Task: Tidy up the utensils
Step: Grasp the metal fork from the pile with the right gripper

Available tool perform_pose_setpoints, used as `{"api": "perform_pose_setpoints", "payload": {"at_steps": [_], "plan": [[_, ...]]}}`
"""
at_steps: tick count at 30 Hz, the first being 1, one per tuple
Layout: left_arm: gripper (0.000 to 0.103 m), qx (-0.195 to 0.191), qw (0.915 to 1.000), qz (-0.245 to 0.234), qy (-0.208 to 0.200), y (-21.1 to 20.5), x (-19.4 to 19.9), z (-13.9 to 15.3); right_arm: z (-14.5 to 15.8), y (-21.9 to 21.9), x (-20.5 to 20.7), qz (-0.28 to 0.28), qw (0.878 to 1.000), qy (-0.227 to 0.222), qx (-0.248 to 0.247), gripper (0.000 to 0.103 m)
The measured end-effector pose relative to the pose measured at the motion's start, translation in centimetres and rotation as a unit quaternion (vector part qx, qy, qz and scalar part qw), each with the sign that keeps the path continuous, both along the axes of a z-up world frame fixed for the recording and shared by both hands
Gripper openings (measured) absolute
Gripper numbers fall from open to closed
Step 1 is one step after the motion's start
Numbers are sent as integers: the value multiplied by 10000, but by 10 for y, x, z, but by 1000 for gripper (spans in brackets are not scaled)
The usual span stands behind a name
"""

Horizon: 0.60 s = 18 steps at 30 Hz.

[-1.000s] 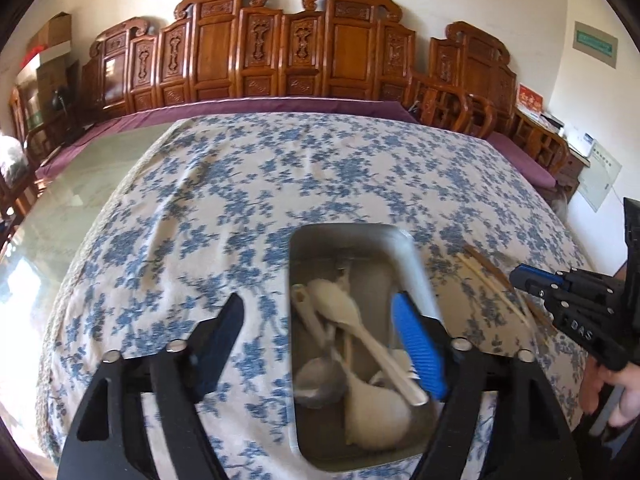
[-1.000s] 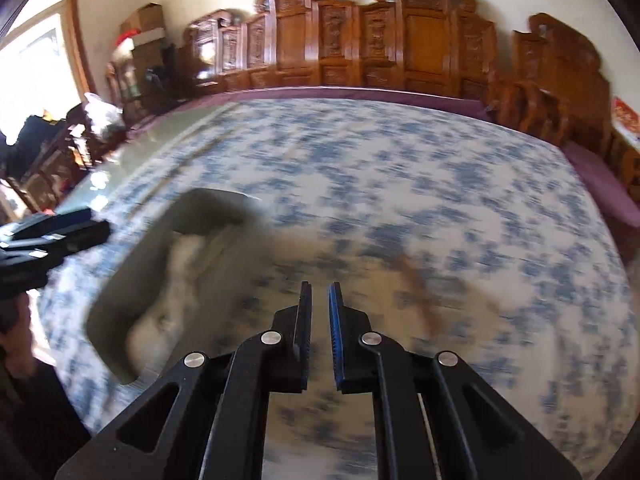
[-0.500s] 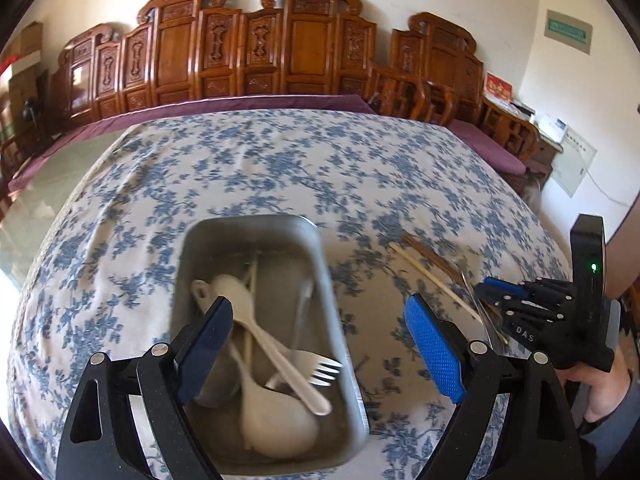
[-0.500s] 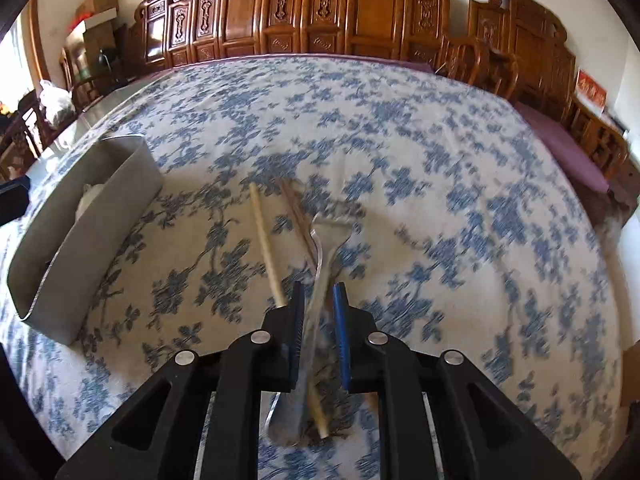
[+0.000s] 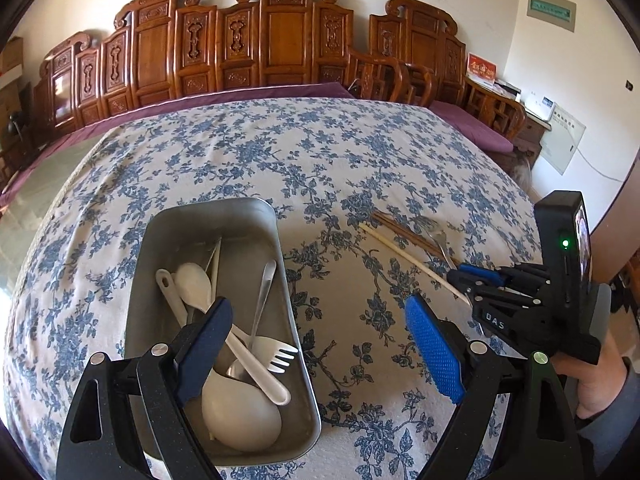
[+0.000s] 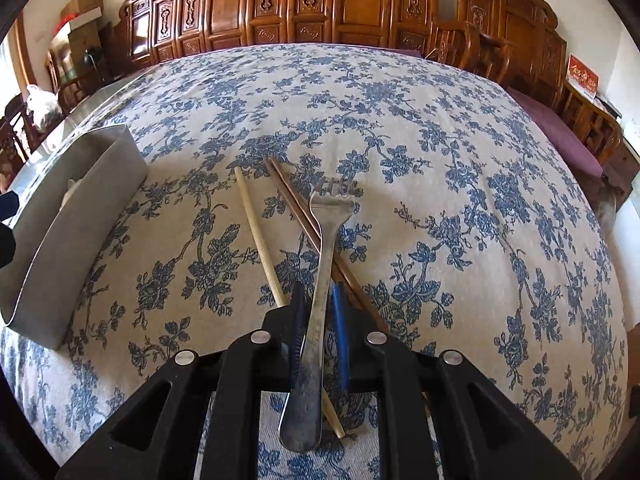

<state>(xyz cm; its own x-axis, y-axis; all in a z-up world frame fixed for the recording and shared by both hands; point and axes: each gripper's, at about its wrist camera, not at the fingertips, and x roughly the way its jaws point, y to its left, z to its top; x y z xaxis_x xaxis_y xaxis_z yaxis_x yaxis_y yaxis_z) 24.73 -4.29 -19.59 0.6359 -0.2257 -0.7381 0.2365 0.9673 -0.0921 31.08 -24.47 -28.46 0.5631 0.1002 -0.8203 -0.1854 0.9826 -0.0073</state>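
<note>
Metal fork lay on the floral tablecloth, crossing brown chopsticks, w/ a pale chopstick just beside. Right gripper straddled the fork handle, jaws narrow, pads close on both sides; firm contact couldn't be told. Metal tray to the left held white spoons, a white fork & a ladle. Left gripper hung wide over the tray's near edge, holding nothing.

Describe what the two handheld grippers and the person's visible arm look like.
Both are black plastic with silver pivot bolts. The left gripper has blue textured pads on its fingers. The right gripper bears white letters "DAS" and carries a black box with a green light. The hand behind it emerges from a grey-blue sleeve.
</note>
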Motion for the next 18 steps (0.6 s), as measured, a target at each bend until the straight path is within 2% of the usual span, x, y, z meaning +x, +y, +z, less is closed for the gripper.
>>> {"api": "perform_pose_setpoints", "payload": {"at_steps": [4,6,11,18], "plan": [[84,38,10000,-14,1,-3,-1,-1,0,0,3,-4,10000,-12,-9,16],[84,63,10000,-10,10,-5,-2,-2,0,-1,3,8,10000,-4,-1,11],[84,123,9999,-10,-21,-11,-6,-2,3,-11,1,34,9995,35,326,9],[84,291,9996,-40,-53,-27,-14,-2,21,-36,-11,-46,9978,-257,610,9]]}}
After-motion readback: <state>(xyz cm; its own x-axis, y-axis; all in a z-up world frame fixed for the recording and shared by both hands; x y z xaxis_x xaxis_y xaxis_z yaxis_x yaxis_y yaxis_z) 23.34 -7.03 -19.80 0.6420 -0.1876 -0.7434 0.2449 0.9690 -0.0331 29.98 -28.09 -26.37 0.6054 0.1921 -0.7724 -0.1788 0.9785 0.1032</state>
